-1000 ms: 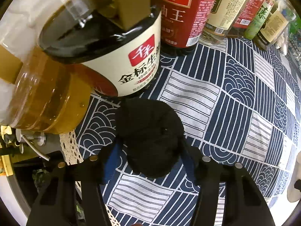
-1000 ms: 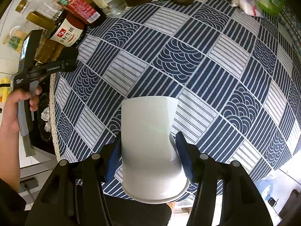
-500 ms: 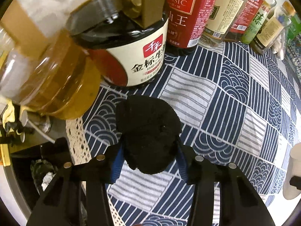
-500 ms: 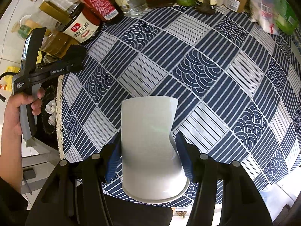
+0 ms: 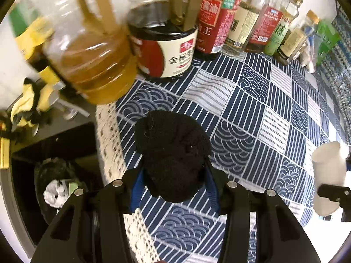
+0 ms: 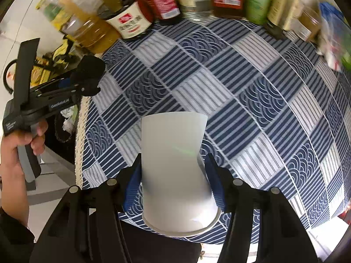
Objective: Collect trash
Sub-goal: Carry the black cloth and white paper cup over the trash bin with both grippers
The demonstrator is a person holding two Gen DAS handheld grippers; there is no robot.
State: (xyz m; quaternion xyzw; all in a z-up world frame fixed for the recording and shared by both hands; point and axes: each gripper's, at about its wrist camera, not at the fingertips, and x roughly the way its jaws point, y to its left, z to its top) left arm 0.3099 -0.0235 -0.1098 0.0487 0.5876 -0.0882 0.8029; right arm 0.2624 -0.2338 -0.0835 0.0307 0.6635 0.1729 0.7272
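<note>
Blue patterned tablecloth, bottles lined along its far edge, trash in both claws.
Left wrist view: the left gripper, jaws just closing, clamps a black fuzzy wad near the table edge, above a lined bin. Right wrist view: the right gripper squeezes a white paper cup over the cloth.

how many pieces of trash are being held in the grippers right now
2. A black fabric wad is clamped in the left gripper near the table's edge, above a bin. A white paper cup is clamped in the right gripper over the patterned tablecloth.
</note>
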